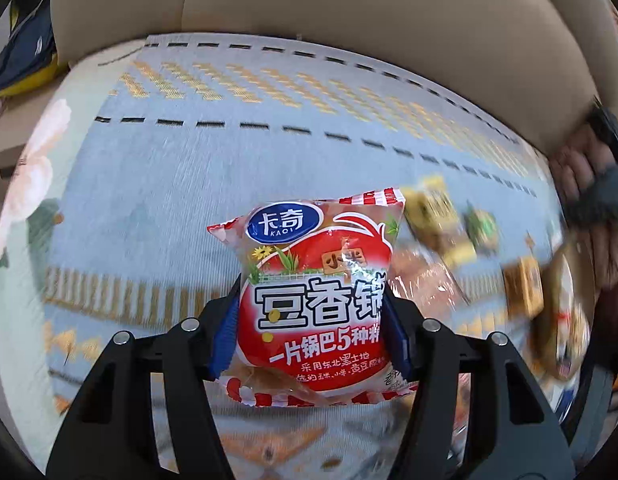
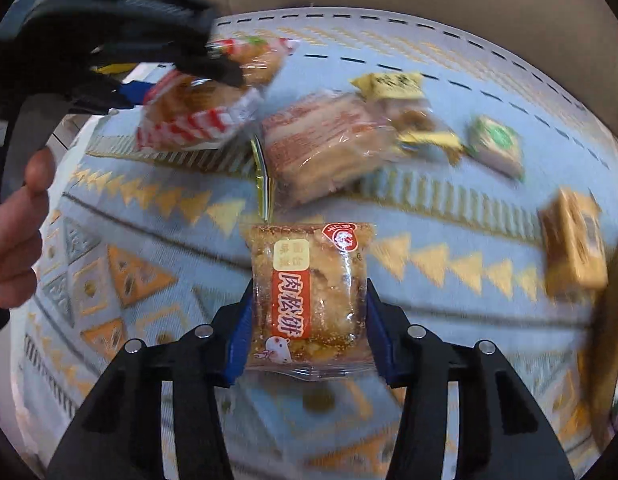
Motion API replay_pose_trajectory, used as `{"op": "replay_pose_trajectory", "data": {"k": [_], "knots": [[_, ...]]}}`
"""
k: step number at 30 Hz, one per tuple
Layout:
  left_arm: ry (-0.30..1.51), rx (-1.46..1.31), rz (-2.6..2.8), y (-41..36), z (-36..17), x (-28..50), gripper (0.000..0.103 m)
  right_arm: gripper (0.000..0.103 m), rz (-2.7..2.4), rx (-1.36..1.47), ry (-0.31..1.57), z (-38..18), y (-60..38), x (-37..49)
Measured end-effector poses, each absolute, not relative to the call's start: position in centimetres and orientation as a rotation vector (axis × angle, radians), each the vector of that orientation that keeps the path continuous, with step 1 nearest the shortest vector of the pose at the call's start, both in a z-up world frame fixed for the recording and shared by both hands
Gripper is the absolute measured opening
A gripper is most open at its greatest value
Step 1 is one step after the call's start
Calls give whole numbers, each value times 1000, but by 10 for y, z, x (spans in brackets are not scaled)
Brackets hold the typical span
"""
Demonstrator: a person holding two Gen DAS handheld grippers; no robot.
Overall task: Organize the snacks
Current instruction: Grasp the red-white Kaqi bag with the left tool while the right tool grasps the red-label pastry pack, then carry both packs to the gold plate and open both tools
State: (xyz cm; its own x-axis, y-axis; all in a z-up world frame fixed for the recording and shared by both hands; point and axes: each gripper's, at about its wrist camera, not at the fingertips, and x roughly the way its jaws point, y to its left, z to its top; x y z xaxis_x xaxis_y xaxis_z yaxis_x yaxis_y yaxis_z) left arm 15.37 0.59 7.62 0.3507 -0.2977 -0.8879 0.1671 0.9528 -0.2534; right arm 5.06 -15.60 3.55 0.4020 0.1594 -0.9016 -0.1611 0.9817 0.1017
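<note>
My left gripper is shut on a red and white snack bag with a blue logo, held above the patterned cloth. The same bag and the left gripper show at the upper left of the right wrist view. My right gripper is shut on a clear-wrapped brown pastry pack with a red label. Loose snacks lie on the cloth: a large clear pack of wafers, a yellow pack, a green and white pack and an orange box.
A light blue cloth with orange patterns covers the seat of a beige sofa. A dark blue and yellow bag lies at the far left. A person's hand holds the left gripper.
</note>
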Motion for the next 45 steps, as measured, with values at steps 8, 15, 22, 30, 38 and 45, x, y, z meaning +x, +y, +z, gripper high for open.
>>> {"op": "replay_pose_trajectory", "data": {"k": [8,15,22,30,38,45], "knots": [[1251,-99,-359,16,68,51,60,48,108,178,1182,46,-207,-51],[1286,-41,-401,4,60,-2,60,48,-4,251,1223,40,-240,-118],[1224,29,-498,-30,87,-25,60,48,-37,308,1183,64,-263,-146],[1165,128,-656,-97,115,-34,60,48,-125,373,1114,98,-307,-156],[1095,202,-813,-174,158,-11,60,48,-182,529,1095,116,-360,-149],[985,207,-916,-279,216,26,61,49,-323,528,903,190,-422,-111]]}}
